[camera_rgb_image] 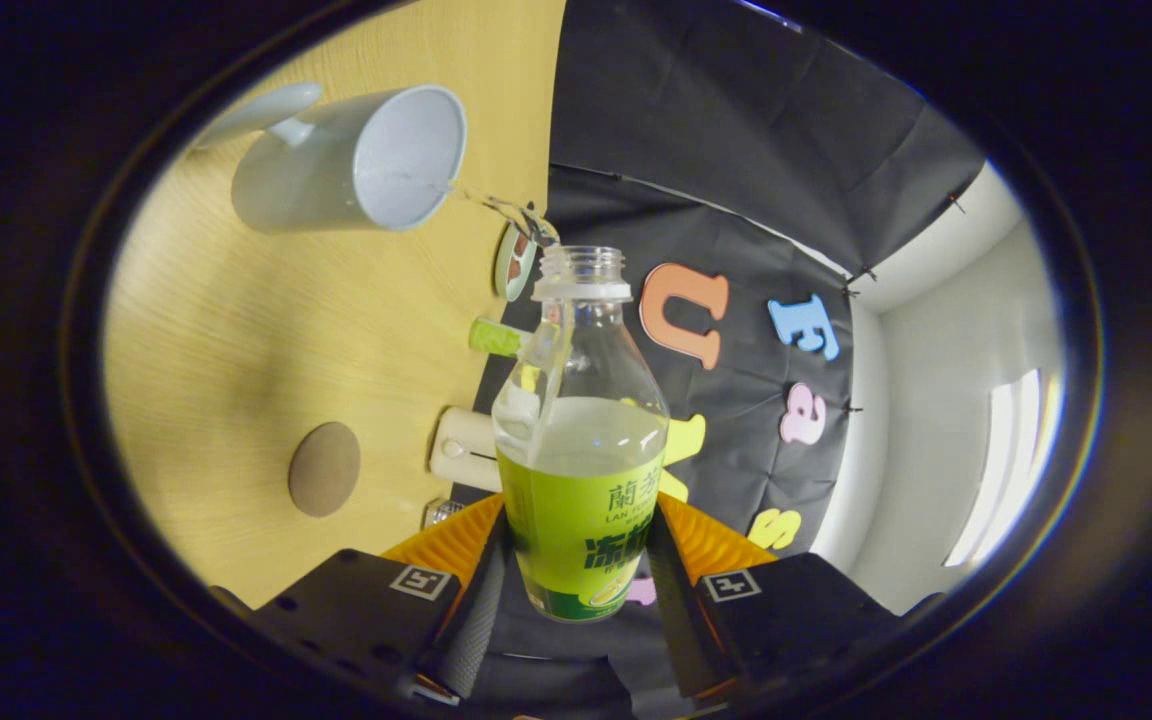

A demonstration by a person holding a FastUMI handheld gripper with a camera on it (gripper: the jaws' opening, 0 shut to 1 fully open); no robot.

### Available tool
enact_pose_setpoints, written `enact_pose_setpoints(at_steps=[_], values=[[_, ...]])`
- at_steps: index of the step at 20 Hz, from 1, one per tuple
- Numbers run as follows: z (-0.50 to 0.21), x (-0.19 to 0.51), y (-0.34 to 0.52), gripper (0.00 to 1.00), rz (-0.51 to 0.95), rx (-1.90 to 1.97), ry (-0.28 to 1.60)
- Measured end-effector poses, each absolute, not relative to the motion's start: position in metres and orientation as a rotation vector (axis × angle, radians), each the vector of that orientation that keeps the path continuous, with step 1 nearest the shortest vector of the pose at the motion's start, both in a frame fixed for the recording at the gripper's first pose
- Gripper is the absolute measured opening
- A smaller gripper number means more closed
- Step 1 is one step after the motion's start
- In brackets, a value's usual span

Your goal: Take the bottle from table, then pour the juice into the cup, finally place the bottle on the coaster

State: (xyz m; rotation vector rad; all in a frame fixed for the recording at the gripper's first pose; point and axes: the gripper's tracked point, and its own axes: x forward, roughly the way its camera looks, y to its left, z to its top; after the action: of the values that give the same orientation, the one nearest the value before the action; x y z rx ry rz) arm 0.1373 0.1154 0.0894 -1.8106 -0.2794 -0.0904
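My gripper (pixel 576 560) is shut on a clear plastic bottle (pixel 581 440) with a green label, both fingers pressing its lower body. The bottle is uncapped and tilted, and the view is rolled so the wooden table (pixel 236 340) stands like a wall beside it. A thin stream of clear liquid (pixel 501 208) runs from the bottle's mouth into a pale blue cup (pixel 356 160) with a handle, standing on the table beyond the fingers. Liquid fills the bottle to about the top of the label. A round brown coaster (pixel 324 468) lies on the table, nearer the fingers than the cup.
At the table's edge by the black cloth wall lie a small round dish (pixel 514 265), a green cylinder (pixel 496 337), a white boxy device (pixel 464 450) and a small glassy object (pixel 441 512). A pale flat piece (pixel 261 110) lies past the cup's handle.
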Motion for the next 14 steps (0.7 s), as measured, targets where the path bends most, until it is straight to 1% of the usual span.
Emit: enact_pose_setpoints(at_steps=[14], values=[[0.0970, 0.1368, 0.1202, 0.77, -0.099, -1.852, -0.298]])
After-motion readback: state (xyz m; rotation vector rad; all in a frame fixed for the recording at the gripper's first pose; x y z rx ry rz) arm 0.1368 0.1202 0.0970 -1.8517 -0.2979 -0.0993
